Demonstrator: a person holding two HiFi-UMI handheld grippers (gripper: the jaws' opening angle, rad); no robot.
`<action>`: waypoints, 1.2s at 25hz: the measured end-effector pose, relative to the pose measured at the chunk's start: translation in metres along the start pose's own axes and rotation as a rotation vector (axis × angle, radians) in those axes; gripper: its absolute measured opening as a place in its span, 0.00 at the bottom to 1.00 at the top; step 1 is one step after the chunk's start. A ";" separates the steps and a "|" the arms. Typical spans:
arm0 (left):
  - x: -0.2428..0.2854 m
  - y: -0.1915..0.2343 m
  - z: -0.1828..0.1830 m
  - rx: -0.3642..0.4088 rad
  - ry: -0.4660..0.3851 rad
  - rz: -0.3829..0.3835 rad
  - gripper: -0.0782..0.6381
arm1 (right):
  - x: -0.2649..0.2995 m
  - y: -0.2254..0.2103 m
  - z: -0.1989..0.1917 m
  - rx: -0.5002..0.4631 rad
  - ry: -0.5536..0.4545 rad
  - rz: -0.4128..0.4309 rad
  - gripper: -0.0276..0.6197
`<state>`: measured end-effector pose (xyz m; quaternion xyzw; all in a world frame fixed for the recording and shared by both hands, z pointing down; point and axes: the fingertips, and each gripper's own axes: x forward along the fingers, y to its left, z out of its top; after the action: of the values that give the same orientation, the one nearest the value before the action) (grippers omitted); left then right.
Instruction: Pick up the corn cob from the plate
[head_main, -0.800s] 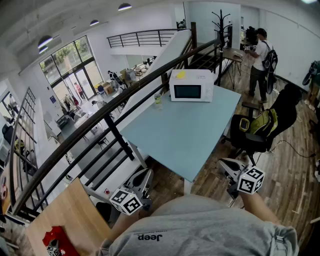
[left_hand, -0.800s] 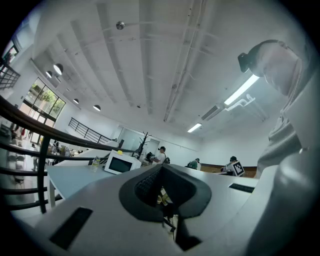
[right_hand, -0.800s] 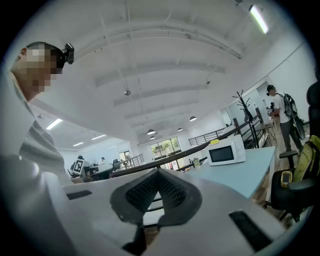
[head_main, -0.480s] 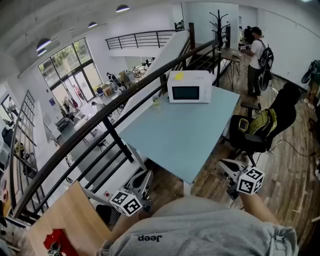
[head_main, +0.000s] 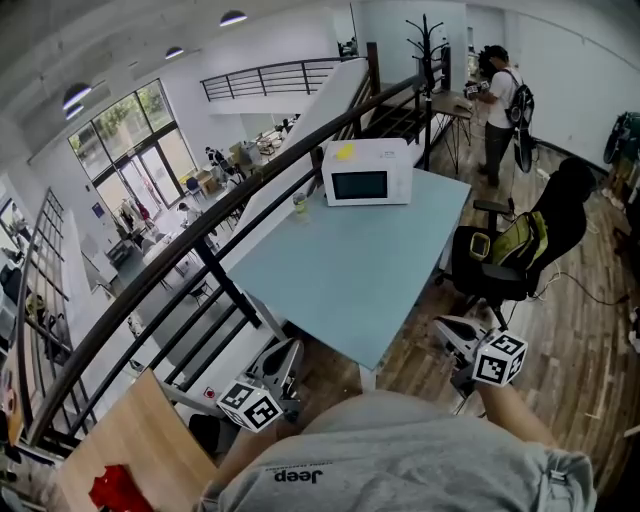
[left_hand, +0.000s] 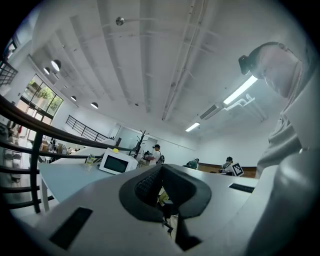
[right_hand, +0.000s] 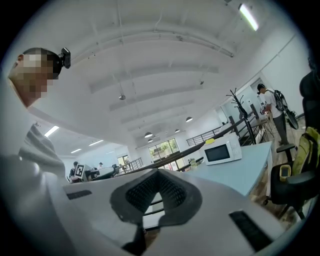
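Observation:
No corn cob and no plate shows in any view. My left gripper (head_main: 287, 352) is held low, close to my body, pointing level toward the light blue table (head_main: 370, 270); its jaws are shut with nothing between them (left_hand: 162, 172). My right gripper (head_main: 447, 328) hangs at the same height by the table's near corner, jaws likewise shut and empty (right_hand: 157, 175). Each gripper's marker cube sits just in front of my grey shirt.
A white microwave (head_main: 365, 172) and a small jar (head_main: 299, 203) stand at the table's far end. A dark railing (head_main: 200, 250) runs along its left side. A black chair with a green bag (head_main: 510, 250) stands at right. A wooden board (head_main: 130, 440) lies lower left. A person (head_main: 497, 95) stands far back.
The head view has shifted a little, so the table and microwave sit slightly further left. The person at the back has stepped left. Both grippers stay where they were.

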<state>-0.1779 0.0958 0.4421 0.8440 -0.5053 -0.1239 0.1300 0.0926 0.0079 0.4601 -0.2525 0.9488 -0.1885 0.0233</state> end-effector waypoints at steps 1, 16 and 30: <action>0.004 -0.003 0.000 0.001 0.000 -0.003 0.13 | -0.003 -0.002 0.002 0.002 -0.001 0.001 0.07; 0.086 -0.071 -0.031 0.007 0.029 -0.036 0.13 | -0.083 -0.072 0.018 0.023 -0.020 0.010 0.07; 0.120 -0.105 -0.053 0.003 0.091 -0.005 0.13 | -0.108 -0.114 0.004 0.101 -0.005 0.068 0.07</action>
<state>-0.0184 0.0421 0.4456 0.8503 -0.4969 -0.0852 0.1512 0.2409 -0.0324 0.4935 -0.2192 0.9460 -0.2346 0.0449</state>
